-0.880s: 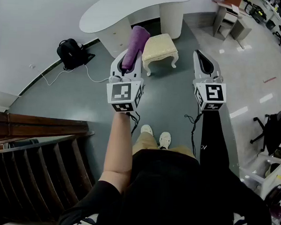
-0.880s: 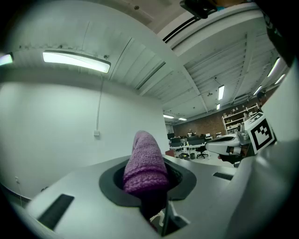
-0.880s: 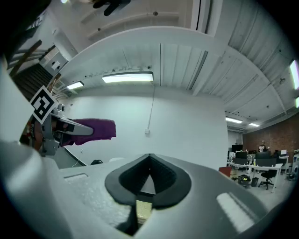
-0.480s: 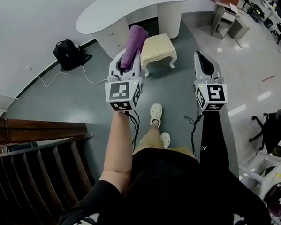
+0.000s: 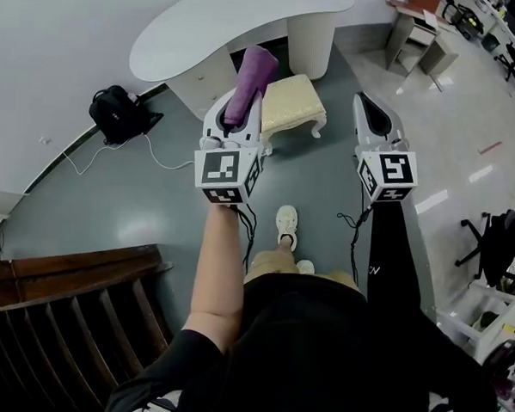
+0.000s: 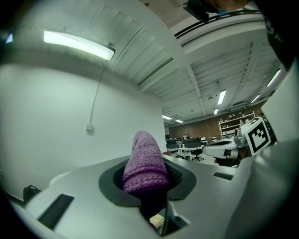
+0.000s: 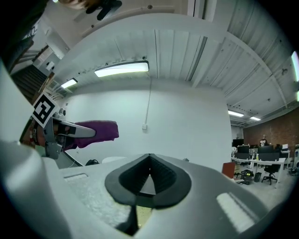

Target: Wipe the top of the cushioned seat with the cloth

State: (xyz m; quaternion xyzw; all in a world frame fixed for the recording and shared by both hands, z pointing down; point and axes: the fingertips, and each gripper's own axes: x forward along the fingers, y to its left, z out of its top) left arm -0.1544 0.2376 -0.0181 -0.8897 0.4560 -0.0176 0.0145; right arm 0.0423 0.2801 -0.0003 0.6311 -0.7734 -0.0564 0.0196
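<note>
The cushioned seat is seen standing on the grey floor, cream top up, just beside the pedestal of the white curved desk. Its far edge is near the desk. Its left edge is covered in the head view by the cloth and the left gripper. Open floor is left btwn the seat's near edge and the person's shoe. More is left to the seat's right, as far as a small cabinet well apart at top right. To the left, a black bag is set by the wall w/ a cable trailing over the floor. Wooden stairs are seen at lower left, and an office chair at the right edge.

Left gripper: the jaws are clamped on the purple cloth, parted only by the cloth's thickness. The cloth is bunched into a thick roll and gripped at its lower end, the rest sticking out fwd past the jaw tips. In the left gripper view, wall and ceiling are seen behind it. Whether it touches the seat cannot be told.

Right gripper: the jaws are brought together, pads meeting at the tips, w/ nothing held btwn them. It is held beside the left one, to the seat's right, over bare floor.
</note>
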